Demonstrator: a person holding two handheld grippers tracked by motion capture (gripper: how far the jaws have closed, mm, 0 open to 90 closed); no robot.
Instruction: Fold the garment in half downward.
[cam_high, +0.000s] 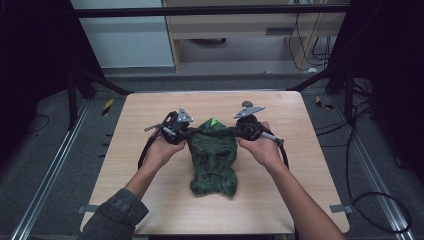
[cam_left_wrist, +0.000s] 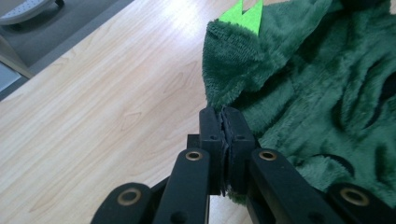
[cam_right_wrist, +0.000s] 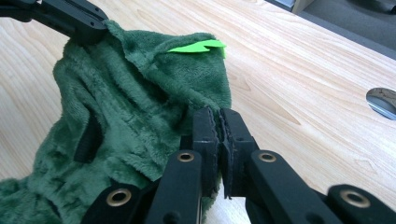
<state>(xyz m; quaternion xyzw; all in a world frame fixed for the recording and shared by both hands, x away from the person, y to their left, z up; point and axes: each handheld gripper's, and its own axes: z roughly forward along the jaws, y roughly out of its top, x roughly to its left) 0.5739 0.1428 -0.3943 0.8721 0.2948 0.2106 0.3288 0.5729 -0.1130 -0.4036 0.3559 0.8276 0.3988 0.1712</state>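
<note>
Green fleece garment (cam_high: 214, 160) pinched at far corners by clamped left gripper (cam_left_wrist: 226, 116) and right gripper (cam_right_wrist: 218, 116), near end on table (cam_high: 150, 115); probably mid-spread or fold, unfinished.

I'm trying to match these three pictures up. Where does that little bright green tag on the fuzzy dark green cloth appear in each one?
High view: the bright green tag sits at the far edge of the dark green cloth, between the two grippers.
Left gripper view: at the top, right of centre.
Right gripper view: upper middle, on the cloth's raised fold.
Shared landmark: the wooden table under the cloth.
</note>
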